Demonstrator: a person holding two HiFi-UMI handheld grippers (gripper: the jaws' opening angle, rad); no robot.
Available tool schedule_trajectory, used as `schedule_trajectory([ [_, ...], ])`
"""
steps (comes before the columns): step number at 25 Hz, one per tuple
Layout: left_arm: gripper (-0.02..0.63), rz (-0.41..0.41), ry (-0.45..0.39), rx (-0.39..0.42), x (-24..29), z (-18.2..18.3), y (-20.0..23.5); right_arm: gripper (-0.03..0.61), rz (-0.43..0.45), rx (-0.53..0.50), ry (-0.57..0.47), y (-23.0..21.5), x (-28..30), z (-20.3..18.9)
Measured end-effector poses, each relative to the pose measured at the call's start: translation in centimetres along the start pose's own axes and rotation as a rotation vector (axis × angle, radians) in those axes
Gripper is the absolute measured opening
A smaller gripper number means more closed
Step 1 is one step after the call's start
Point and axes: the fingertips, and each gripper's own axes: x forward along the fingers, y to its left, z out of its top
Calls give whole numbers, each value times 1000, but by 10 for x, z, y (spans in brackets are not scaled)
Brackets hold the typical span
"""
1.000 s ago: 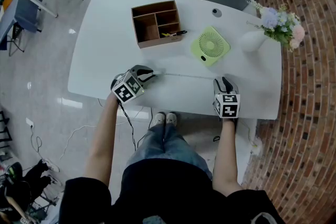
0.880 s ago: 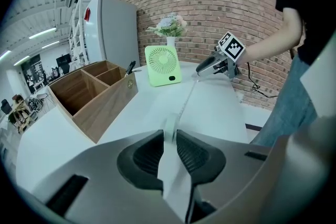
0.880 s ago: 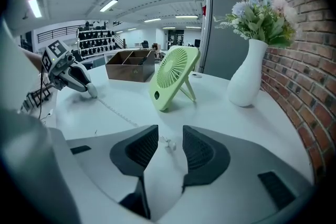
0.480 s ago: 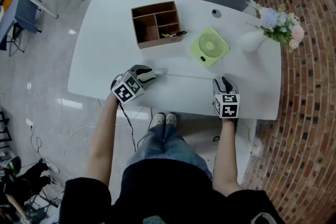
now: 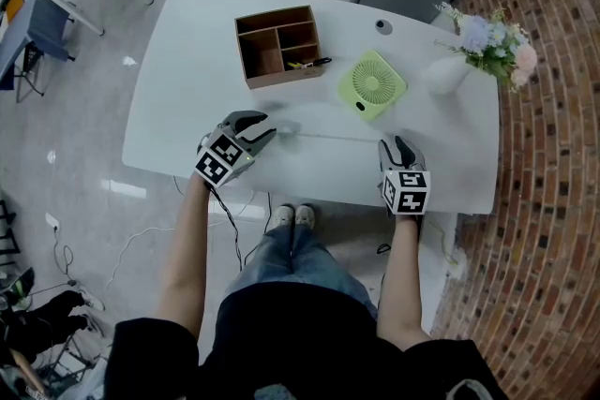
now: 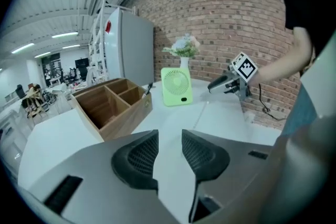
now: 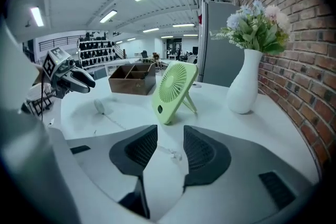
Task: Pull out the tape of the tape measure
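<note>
The tape measure's small white round case (image 5: 286, 128) (image 7: 100, 107) lies on the white table (image 5: 187, 70). Its thin tape (image 5: 333, 136) is drawn out to the right across the table. My left gripper (image 5: 265, 128) (image 6: 169, 152) sits just left of the case, its jaws closing slightly from wide, with only bare table between them. My right gripper (image 5: 395, 145) (image 7: 170, 149) is at the tape's far end, near the front edge. Its jaws are opening, and the tape's tip (image 7: 173, 153) lies loose on the table between them.
A wooden organiser box (image 5: 278, 42) with a pen stands at the back. To its right a green fan (image 5: 373, 83) leans on its stand, and a white vase of flowers (image 5: 448, 72) is at the far right. A brick wall (image 5: 553, 155) runs along the right.
My left gripper has drawn back a little to the left, off the case. The right gripper has hardly moved. The tape stays stretched out on the table.
</note>
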Motion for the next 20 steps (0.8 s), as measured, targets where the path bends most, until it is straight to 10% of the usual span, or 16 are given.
schedule_trajectory([
  [12,40,291,-417,-213,-73,128,31,76,31,78,-357,27,-59,105],
  [20,23,380,-501,-192,-99,159,4,5,16,105,-512,41,-98,139],
])
